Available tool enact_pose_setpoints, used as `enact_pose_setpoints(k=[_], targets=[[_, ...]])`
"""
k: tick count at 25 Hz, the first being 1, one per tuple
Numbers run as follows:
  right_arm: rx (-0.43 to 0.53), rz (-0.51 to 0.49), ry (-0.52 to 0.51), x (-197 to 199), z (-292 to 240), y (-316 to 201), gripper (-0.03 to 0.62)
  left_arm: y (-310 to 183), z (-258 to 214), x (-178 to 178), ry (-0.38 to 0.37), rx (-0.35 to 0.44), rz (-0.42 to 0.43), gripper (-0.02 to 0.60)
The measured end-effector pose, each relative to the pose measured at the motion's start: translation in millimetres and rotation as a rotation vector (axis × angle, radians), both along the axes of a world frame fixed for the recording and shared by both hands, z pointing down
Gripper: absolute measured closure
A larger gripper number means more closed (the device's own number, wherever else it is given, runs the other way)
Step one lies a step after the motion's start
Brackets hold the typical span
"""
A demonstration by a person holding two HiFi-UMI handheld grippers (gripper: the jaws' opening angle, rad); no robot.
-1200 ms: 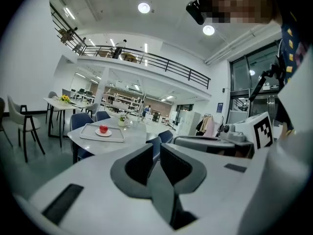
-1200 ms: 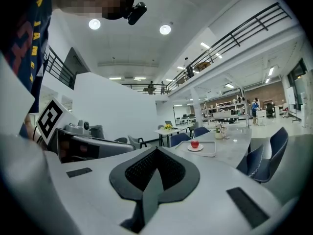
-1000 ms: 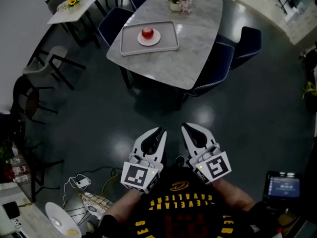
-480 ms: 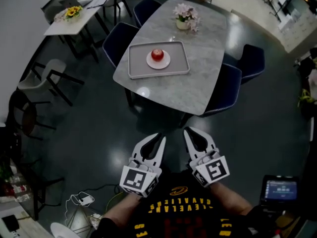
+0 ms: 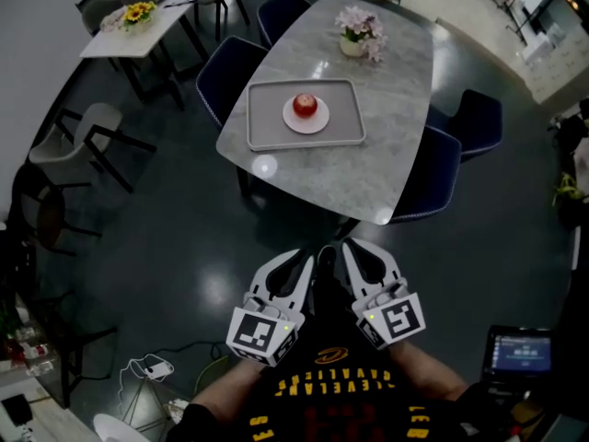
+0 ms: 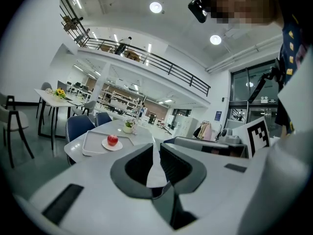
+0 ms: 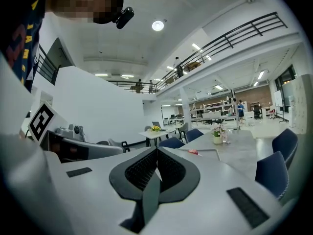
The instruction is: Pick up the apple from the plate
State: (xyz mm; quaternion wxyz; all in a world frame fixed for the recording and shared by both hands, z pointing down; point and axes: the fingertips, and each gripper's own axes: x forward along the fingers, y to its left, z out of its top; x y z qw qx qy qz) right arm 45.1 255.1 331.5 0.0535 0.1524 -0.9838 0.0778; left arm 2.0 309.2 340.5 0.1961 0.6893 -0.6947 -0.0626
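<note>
Apple [image 5: 305,106]: red, sits centred on a small white plate [image 5: 288,122]. The plate is in the middle of a pale rectangular tray [image 5: 262,142], and neither gripper is touching any of them.

Surface: the tray lies on a grey stone-look table [image 5: 368,168], nearer its 9 o'clock edge. Flower pot [image 5: 353,44] at 1 o'clock from the apple, off the tray and well apart from it. The rest of the tabletop is bare.

Room: dark glossy floor [image 5: 175,238]. Dark blue chairs [image 5: 227,70] are tucked in on the table's 9 to 10 o'clock side, with more at 3 to 4 o'clock. A second table [image 5: 152,21] with yellow flowers stands at 10 o'clock, and black-framed chairs are near it.

Edges and open room: the table's near edge, at 6 o'clock from the apple, has no chair. Open floor lies between it and the grippers.

Left gripper [image 6: 156,145]: jaws closed to a thin slit, nothing between them. Right gripper [image 7: 157,148]: jaw tips together, empty. They are side by side, at 6 o'clock and well short of the table.
</note>
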Motion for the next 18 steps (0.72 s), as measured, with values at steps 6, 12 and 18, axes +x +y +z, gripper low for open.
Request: enact_pose_setpoints(k=[6,12,18], targets=[[-0.031,-0.052,0.004,-34,12,-32,0.588,-30,-1,-33,-0.026,-0.033,-0.064,0.534],[-0.032,-0.13,-0.032,-72,10,-66,0.588,-69,-2,-55,-0.084,-0.011,-0.092,0.534],[-0.06,-0.172,-0.042,-97,5,-118,0.588,-121,-6,-75,-0.093,-0.047,-0.125,0.534]])
